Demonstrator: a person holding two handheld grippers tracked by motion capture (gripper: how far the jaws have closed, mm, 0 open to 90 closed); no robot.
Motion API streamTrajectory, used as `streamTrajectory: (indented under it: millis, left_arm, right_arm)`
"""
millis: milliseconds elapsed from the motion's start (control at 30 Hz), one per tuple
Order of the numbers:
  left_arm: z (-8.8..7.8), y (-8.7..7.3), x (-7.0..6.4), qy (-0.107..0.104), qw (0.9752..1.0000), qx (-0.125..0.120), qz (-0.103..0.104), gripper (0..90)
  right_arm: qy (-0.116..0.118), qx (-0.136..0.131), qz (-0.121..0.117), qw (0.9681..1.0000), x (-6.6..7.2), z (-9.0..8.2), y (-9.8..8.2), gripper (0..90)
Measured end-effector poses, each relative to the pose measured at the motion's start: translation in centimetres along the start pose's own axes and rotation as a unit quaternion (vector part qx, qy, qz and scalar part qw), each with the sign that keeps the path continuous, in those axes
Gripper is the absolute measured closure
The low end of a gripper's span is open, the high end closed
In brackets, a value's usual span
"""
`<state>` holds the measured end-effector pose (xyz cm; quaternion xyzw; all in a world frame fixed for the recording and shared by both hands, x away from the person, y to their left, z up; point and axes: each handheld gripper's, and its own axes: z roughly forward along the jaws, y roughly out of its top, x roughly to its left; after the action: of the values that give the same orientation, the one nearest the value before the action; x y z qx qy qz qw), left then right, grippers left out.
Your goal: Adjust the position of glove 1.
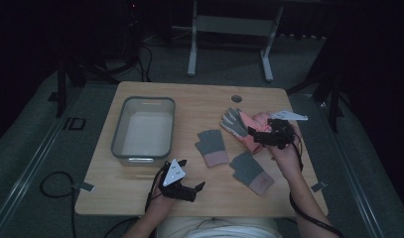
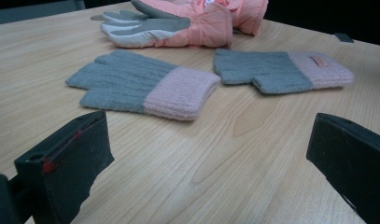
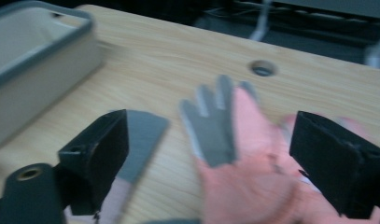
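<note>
The pink ski glove [image 1: 249,130] lies at the counter's [image 1: 189,101] right side under the right gripper [image 1: 267,135], whose jaws stand open above it. The left gripper [image 1: 189,191] waits open near the front edge. A shallow bite could pinch only fabric and drop it short of the grey bin [image 1: 121,130].

Dim lab: bare desk [image 1: 199,99], floor cables [image 1: 53,186].

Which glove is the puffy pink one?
The ski glove under the right gripper. It is padded salmon pink with grey fingers; the two knitted gloves are flat grey with pink cuffs.
</note>
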<state>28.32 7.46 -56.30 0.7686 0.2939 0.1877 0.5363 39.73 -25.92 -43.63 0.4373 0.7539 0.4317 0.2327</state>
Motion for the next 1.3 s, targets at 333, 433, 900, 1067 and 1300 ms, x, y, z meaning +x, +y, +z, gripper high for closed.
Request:
streamTrajectory:
  millis: [333,433,900,1067,1300]
  left_arm:
    - [0.0,0.0,0.0,0.001,1.0,0.0,-0.001,0.0]
    - [0.0,0.0,0.0,0.001,1.0,0.0,-0.001,0.0]
    - [0.0,0.0,0.0,-0.001,1.0,-0.002,-0.001,0.0]
    - [0.0,0.0,0.0,-0.002,1.0,-0.002,-0.002,0.0]
    - [0.0,0.0,0.0,-0.002,1.0,-0.002,-0.002,0.0]
  right_arm:
    - [0.05,0.016,-0.042,0.9977,3.5,3.5,-0.1,14.6]
    - [0.061,0.022,-0.054,0.9965,4.4,4.6,-0.3,19.3]
    - [0.109,0.077,-0.107,0.9853,6.3,9.9,-1.6,44.9]
    - [0.119,0.113,-0.129,0.978,6.4,12.1,-2.5,56.6]
    - [0.134,0.148,-0.139,0.97,6.5,14.4,-3.1,59.7]
